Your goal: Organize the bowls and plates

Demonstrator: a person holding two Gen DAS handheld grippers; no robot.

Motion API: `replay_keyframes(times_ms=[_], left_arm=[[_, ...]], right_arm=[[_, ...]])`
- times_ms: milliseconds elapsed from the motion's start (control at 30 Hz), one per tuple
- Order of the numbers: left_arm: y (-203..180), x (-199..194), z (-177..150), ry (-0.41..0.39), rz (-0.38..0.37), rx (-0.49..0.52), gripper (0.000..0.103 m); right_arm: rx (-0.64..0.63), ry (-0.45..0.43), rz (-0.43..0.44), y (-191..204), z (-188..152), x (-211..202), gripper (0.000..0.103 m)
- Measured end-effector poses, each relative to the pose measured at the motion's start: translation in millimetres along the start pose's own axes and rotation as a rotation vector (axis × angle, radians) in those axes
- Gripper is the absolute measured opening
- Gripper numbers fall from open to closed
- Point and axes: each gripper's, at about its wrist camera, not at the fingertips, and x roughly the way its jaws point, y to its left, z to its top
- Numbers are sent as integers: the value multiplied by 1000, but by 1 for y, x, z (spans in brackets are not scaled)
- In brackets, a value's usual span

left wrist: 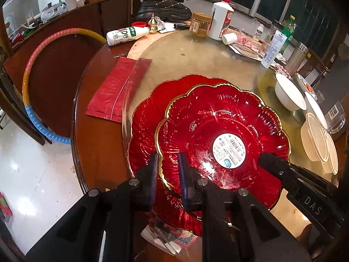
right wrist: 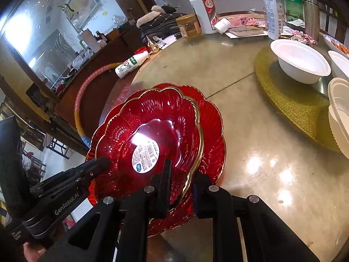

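Observation:
Two red scalloped glass plates with gold rims are stacked off-centre on the round table. The smaller upper plate (left wrist: 218, 113) (right wrist: 161, 113) carries a white label and covers most of the larger lower plate (left wrist: 146, 118) (right wrist: 213, 126). My left gripper (left wrist: 168, 159) (right wrist: 104, 161) is shut on the upper plate's left rim. My right gripper (right wrist: 183, 169) (left wrist: 266, 159) has the opposite rim between its fingers, one inside the plate and one outside. A white bowl (left wrist: 290, 93) (right wrist: 301, 61) stands to the right, with a stack of white bowls (left wrist: 318, 139) (right wrist: 340, 109) nearer.
A red packet (left wrist: 115, 91) lies left of the plates on the table edge. At the back are a tipped milk bottle (left wrist: 126, 35), a jar (left wrist: 199, 24) and a white bottle (left wrist: 221, 19). A gold mat (right wrist: 283, 100) lies under the bowls. A striped hoop (left wrist: 35, 83) leans at the left.

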Motion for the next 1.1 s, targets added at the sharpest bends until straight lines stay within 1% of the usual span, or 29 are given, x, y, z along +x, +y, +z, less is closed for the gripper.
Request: replay_keyframes(times_ms=[233,300,333,367,400,433,467,500,533,567,600,700,767,900,933,967,1033,1100], left_arm=[[1,-1,-1,7,-1,0,15],[2,-1,-1,9,-2,-4,16],[1,-1,-1,11,-3,-4,17],[2,-1,-1,16,-11,-7,17],[2,-1,-2,21,-17,-11,17],[2,-1,-2,28,-25,-14,20],[0,-2,-2,32,-33,-16,25],[0,-4,-2,33,-50,-19,31],[-2,-7,-1,26,-52,-17,48],[-3,-10,-1,13,-39,-18,53],[-4,-13,0,1,-29,-20,54],[-3,-24,2,-23,-41,-33,61],[-2,-30,3,-43,-39,-37,62],[-3,-40,5,-81,-55,-57,63],[-5,-44,5,-99,-64,-62,66],[-6,-48,5,-116,-69,-66,72],[-12,-60,5,-176,-89,-71,74],[-22,-73,3,-243,-111,-61,79]], right_arm=[[-14,16,-15,4,0,1,19],[-17,22,-16,5,1,1,21],[-20,28,-18,7,1,1,24],[-25,32,-16,9,1,1,31],[-32,32,-13,11,1,0,35],[-41,30,-20,13,0,-1,41],[-52,29,-31,16,0,-1,45],[-66,28,-43,18,-1,-3,48],[-76,23,-58,21,-2,-5,56],[-79,13,-72,22,-2,-7,61],[-83,8,-80,22,-3,-9,62],[-78,-7,-71,20,-4,-17,65],[-75,-27,-69,18,-5,-24,70],[-38,-63,-35,8,-5,-39,72],[-24,-78,-21,4,-5,-44,74],[-9,-94,-5,-1,-6,-50,76],[31,-132,39,-15,-9,-64,79],[89,-179,79,-35,-12,-81,81]])
